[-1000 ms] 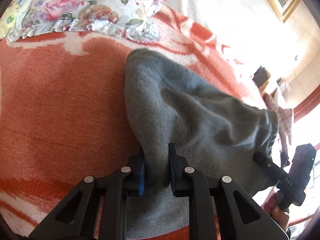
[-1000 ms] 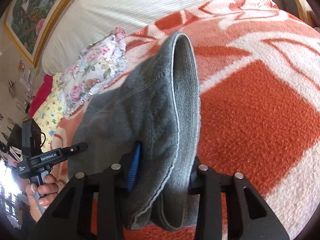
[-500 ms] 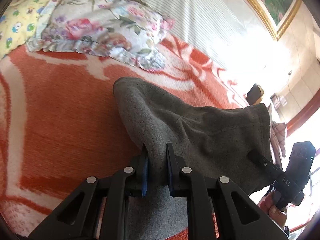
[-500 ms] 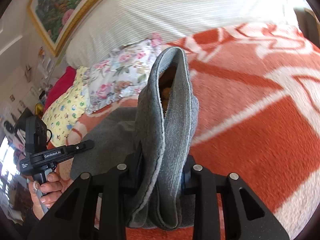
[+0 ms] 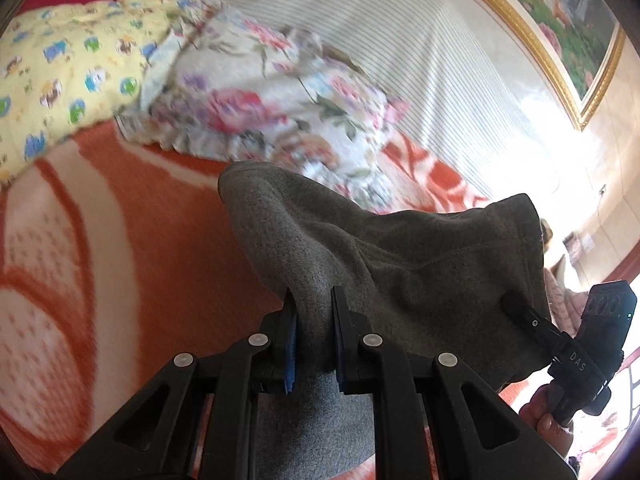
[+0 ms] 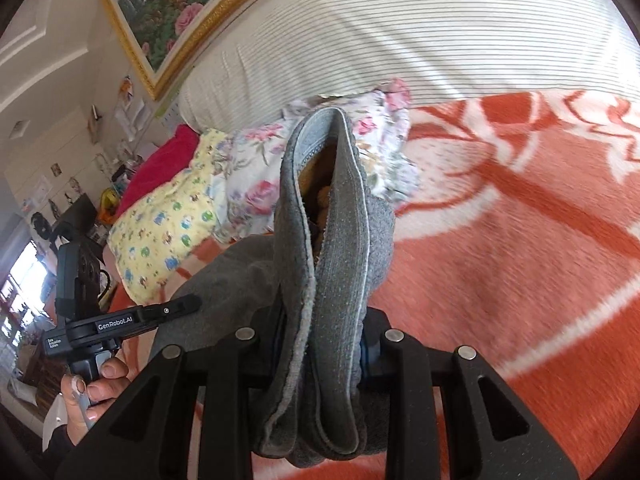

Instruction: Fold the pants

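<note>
Grey fleece pants (image 5: 400, 264) hang stretched between both grippers above an orange and white blanket (image 5: 120, 240). My left gripper (image 5: 314, 316) is shut on a fold of the grey cloth, which bulges up between its blue pads. In the right wrist view my right gripper (image 6: 322, 332) is shut on the bunched waistband end of the pants (image 6: 332, 240), whose hem loops upward and shows a tan lining. Each view also shows the other gripper: the right one (image 5: 560, 344) at the pants' far edge, the left one (image 6: 120, 320) held by a hand (image 6: 92, 392).
A floral pillow (image 5: 272, 96) and a yellow printed pillow (image 5: 68, 64) lie at the head of the bed, with a red one (image 6: 160, 164) behind. A striped white headboard (image 6: 400, 40) and a gold-framed painting (image 6: 180, 4) stand beyond. Cluttered shelves (image 6: 24, 320) are at the left.
Both grippers have risen and carried the pants toward the pillows; more of the headboard and painting shows. The right gripper's grip has tightened on the bunched waistband.
</note>
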Action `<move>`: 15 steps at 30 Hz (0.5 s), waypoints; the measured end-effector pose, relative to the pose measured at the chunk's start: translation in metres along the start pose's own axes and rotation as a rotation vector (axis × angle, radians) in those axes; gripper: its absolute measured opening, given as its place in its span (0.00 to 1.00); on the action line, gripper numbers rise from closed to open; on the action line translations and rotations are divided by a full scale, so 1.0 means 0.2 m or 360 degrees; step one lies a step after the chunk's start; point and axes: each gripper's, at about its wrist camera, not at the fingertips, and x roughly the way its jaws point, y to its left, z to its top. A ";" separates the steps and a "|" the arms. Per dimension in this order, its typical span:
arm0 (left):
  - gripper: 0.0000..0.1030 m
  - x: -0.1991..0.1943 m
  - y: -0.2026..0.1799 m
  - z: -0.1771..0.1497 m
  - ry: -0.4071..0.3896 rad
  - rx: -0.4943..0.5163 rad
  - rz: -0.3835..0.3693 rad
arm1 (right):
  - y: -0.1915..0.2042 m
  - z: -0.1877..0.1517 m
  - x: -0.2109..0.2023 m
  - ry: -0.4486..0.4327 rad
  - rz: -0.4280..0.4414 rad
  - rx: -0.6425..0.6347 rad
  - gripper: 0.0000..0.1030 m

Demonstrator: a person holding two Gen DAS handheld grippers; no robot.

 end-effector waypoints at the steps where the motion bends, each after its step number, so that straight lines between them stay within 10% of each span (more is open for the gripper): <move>1: 0.13 0.01 0.02 0.02 -0.0008 0.0000 0.0009 | 0.00 0.01 0.02 -0.0001 0.0011 0.0005 0.28; 10: 0.13 0.16 0.16 0.07 0.0026 -0.0007 0.0088 | -0.06 0.02 0.28 0.0064 0.0014 0.0042 0.29; 15: 0.15 0.18 0.23 -0.03 0.0083 0.0010 0.0139 | -0.23 -0.03 0.32 0.0200 -0.0105 0.0132 0.47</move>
